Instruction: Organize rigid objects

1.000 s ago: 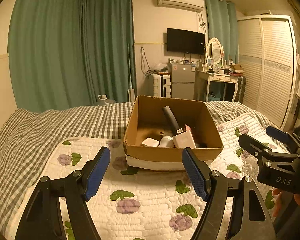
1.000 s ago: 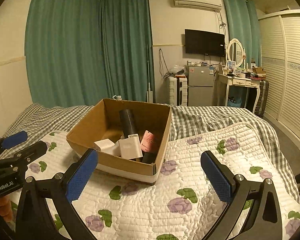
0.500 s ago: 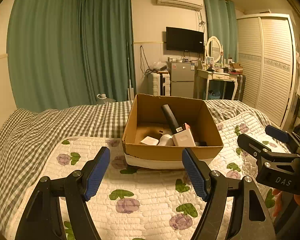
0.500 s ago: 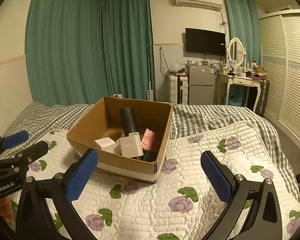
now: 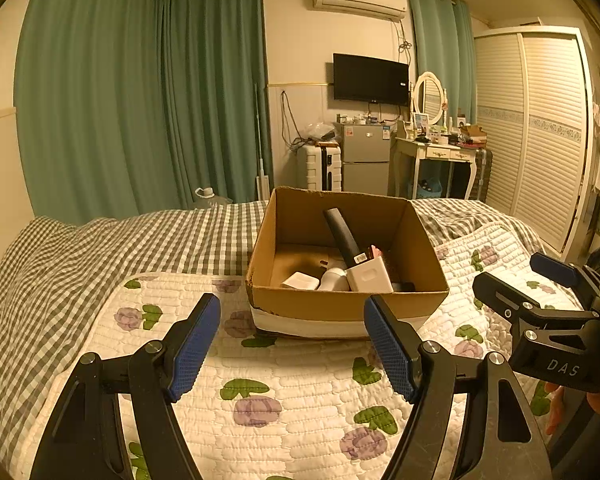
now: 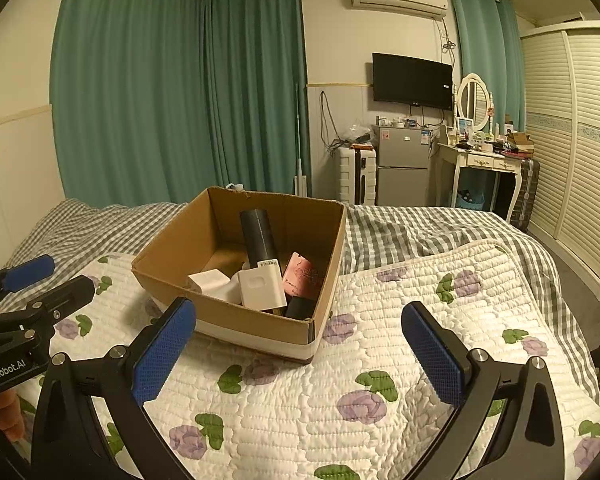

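An open cardboard box [image 5: 340,304] sits on the flowered quilt ahead of both grippers; it also shows in the right wrist view [image 6: 256,322]. Inside lie a black cylinder [image 5: 342,234] [image 6: 258,236], a white adapter block [image 5: 370,278] [image 6: 262,290], a pink item [image 6: 304,276] and a small white box [image 5: 300,281] [image 6: 208,280]. My left gripper [image 5: 292,344] is open and empty, hovering over the quilt just short of the box. My right gripper [image 6: 300,346] is open and empty, to the right of the left one, also short of the box.
The quilt [image 5: 300,392] covers a checked bedspread [image 5: 100,248]. Beyond the bed stand green curtains [image 5: 140,100], a white suitcase [image 5: 318,168], a small fridge [image 5: 366,160], a dressing table [image 5: 440,152] and a louvred wardrobe [image 5: 540,132].
Both views have tilted up slightly, so the box sits a little lower in frame. Both grippers stay open and empty.
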`<state>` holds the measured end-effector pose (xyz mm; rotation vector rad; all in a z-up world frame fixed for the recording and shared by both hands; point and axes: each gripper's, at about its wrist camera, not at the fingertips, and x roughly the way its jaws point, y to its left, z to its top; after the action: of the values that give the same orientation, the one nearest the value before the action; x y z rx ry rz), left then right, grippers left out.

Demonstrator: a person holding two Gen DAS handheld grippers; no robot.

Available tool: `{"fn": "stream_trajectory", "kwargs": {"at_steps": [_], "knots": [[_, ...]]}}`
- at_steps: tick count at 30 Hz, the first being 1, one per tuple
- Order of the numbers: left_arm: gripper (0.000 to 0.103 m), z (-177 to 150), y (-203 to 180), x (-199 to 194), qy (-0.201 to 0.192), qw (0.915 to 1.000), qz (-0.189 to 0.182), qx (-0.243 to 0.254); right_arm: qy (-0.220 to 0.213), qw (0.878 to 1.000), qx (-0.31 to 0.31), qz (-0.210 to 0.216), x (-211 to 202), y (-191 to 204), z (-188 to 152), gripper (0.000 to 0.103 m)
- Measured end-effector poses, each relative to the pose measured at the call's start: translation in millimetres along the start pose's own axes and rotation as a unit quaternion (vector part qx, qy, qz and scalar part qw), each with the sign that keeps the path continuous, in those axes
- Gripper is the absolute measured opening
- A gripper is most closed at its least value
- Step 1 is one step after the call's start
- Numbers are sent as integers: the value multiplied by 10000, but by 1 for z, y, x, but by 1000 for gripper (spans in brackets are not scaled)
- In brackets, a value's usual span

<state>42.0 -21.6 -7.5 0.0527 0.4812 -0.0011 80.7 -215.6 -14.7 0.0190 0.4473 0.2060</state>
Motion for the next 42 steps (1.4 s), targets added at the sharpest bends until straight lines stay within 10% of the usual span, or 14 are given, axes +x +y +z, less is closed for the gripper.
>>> {"fn": "stream_trajectory", "kwargs": {"at_steps": [42], "knots": [[77, -4, 1, 2, 42, 10000, 38, 4, 55, 10000, -13, 13, 1, -3, -7, 103]]}}
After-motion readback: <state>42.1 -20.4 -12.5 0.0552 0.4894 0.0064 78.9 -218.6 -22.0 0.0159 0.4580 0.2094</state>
